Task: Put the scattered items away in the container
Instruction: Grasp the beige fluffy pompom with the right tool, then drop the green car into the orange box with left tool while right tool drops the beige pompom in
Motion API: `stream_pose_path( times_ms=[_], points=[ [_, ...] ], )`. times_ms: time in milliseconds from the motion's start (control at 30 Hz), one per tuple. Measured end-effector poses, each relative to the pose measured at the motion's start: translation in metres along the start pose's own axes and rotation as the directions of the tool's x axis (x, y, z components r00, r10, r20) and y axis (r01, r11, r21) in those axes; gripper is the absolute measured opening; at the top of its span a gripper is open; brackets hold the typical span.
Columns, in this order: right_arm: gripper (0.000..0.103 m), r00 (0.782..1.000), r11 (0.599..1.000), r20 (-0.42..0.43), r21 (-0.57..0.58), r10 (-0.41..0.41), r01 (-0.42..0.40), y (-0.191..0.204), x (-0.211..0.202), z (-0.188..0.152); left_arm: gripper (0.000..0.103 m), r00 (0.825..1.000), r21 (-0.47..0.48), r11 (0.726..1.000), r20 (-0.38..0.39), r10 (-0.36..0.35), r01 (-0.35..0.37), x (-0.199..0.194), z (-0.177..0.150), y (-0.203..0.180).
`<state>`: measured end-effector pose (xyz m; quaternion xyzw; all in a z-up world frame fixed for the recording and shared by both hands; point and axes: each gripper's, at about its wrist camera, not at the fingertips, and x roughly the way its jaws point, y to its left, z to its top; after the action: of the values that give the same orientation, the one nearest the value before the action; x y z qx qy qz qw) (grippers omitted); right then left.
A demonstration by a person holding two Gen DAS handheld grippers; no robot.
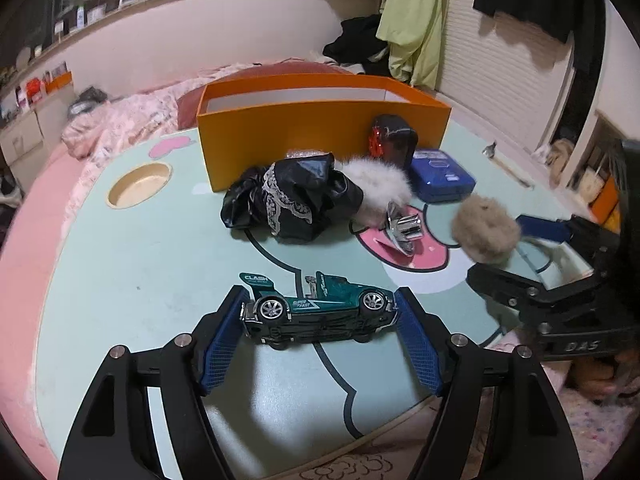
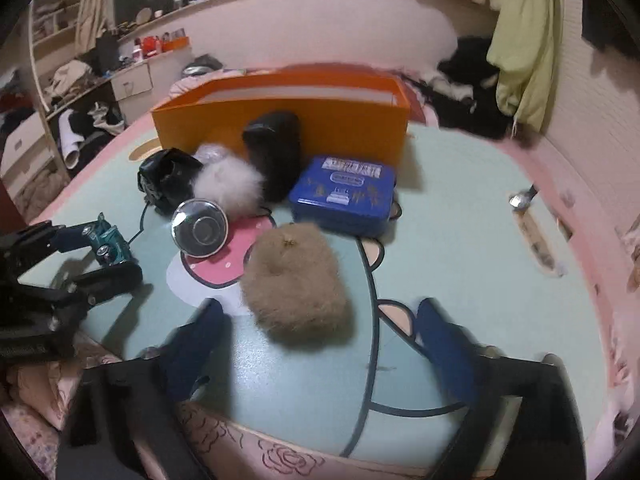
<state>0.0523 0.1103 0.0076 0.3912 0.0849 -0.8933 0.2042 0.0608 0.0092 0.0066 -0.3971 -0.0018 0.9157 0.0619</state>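
Note:
An orange box stands at the back of the pale green table; it also shows in the right wrist view. My left gripper is shut on a green toy car, tilted on its side; the car also shows in the right wrist view. My right gripper is open, its fingers on either side of a tan fur pompom, seen also in the left wrist view. A white fur pompom, a black lace-trimmed cloth, a chrome piece, a blue tin and a black pouch lie before the box.
A metal spoon-like tool lies near the table's right edge. A round recess sits in the table at left. Pink bedding lies behind the table. Clothes hang at the back right.

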Motion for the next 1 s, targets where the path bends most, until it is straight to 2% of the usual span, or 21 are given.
stream_pose_path(
  times_ms=[133,233,333,367,400,533,633,700,833,933,1000],
  points=[
    [0.095,1.000,1.000,0.007,-0.005,0.007,-0.007,0.001,-0.001,0.003,0.074,1.000,0.021,1.000,-0.002,0.015,-0.015,-0.001,-0.001,-0.004],
    [0.088,1.000,1.000,0.016,-0.010,0.006,-0.006,0.002,-0.001,0.007,0.074,1.000,0.021,1.000,0.000,0.018,-0.018,-0.002,-0.001,-0.004],
    [0.067,0.999,1.000,0.031,-0.017,0.011,-0.010,0.001,0.001,0.008,0.073,1.000,0.021,1.000,0.003,0.015,-0.015,-0.002,-0.002,-0.004],
    [0.048,0.999,1.000,0.039,-0.022,0.016,-0.016,-0.002,0.002,0.005,0.073,1.000,0.020,1.000,0.004,0.010,-0.010,-0.001,-0.002,-0.002],
    [0.034,0.999,0.999,0.047,-0.027,0.024,-0.022,-0.001,0.002,0.006,0.073,1.000,0.018,1.000,0.006,0.000,0.000,-0.001,-0.001,-0.002],
    [0.034,0.998,0.999,0.048,-0.020,0.031,-0.030,-0.002,-0.002,0.010,0.073,0.999,-0.001,0.999,0.017,-0.039,0.039,-0.006,0.006,0.003],
    [0.034,0.997,0.999,0.066,-0.004,0.041,-0.041,-0.009,-0.010,0.032,0.073,0.995,-0.033,0.997,0.062,-0.074,0.076,-0.016,0.026,0.011],
    [0.034,0.995,1.000,0.100,-0.008,0.028,-0.027,-0.014,-0.015,0.054,0.073,0.993,-0.037,0.997,0.101,-0.065,0.069,-0.021,0.046,0.015],
    [0.034,0.987,0.998,0.145,0.004,0.069,-0.070,-0.019,-0.019,0.106,0.073,0.986,-0.047,0.995,0.145,-0.083,0.090,-0.016,0.096,0.026],
    [0.034,0.990,0.998,0.131,-0.004,0.056,-0.055,-0.020,-0.001,0.139,0.073,0.988,-0.063,0.994,0.135,-0.080,0.089,0.006,0.136,0.038],
    [0.035,0.993,0.998,0.100,0.009,0.060,-0.061,-0.021,0.017,0.156,0.073,0.991,-0.063,0.996,0.122,-0.048,0.056,0.025,0.155,0.043]
  ],
)
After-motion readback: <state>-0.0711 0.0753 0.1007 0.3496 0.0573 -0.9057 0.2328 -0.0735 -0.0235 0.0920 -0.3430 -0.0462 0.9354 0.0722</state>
